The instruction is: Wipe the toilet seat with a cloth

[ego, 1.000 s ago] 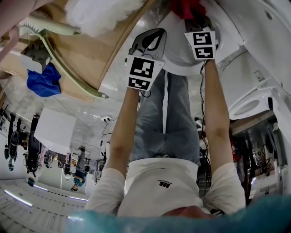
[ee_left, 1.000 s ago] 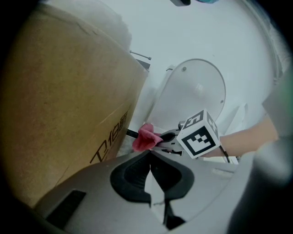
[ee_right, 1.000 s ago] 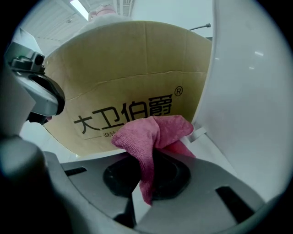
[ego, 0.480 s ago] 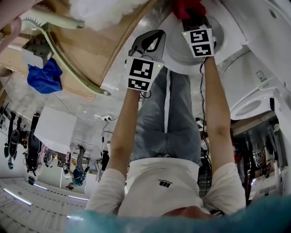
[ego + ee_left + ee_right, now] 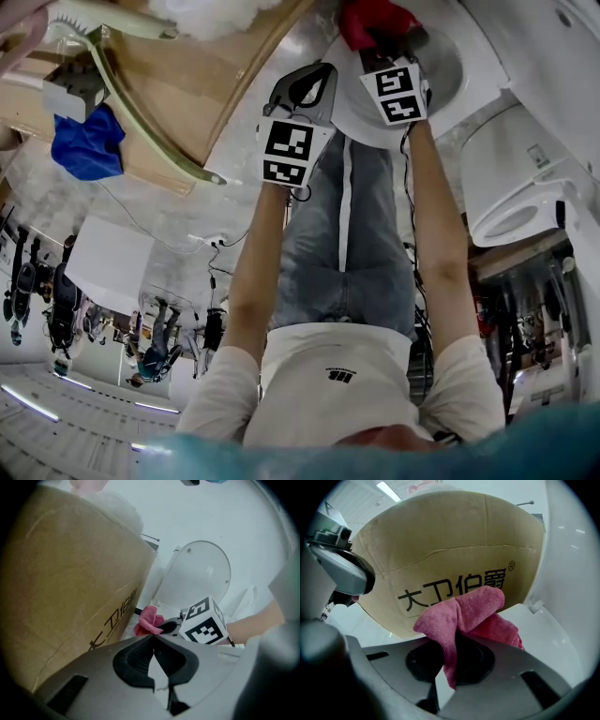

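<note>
A red-pink cloth [image 5: 464, 609] is bunched between the jaws of my right gripper [image 5: 451, 660], which is shut on it. In the head view that gripper [image 5: 380, 45] holds the cloth [image 5: 370, 19] against the white toilet seat [image 5: 450, 66]. The seat's flat white surface [image 5: 539, 639] lies just beyond the cloth. My left gripper [image 5: 305, 82] hangs beside it, a little to the left, over the floor. Its black pads [image 5: 136, 660] meet at the tips with nothing between them. From the left gripper view the cloth [image 5: 147, 623] and the raised toilet lid [image 5: 199, 578] show ahead.
A large cardboard box [image 5: 187, 84] with printed characters stands close to the toilet's left side [image 5: 450, 555]. A blue cloth [image 5: 84, 145] lies beyond the box. A second white toilet [image 5: 511, 202] stands at the right. The person's legs [image 5: 342, 244] fill the middle.
My right gripper has slid the cloth leftward along the seat, toward the box. The left gripper has barely moved.
</note>
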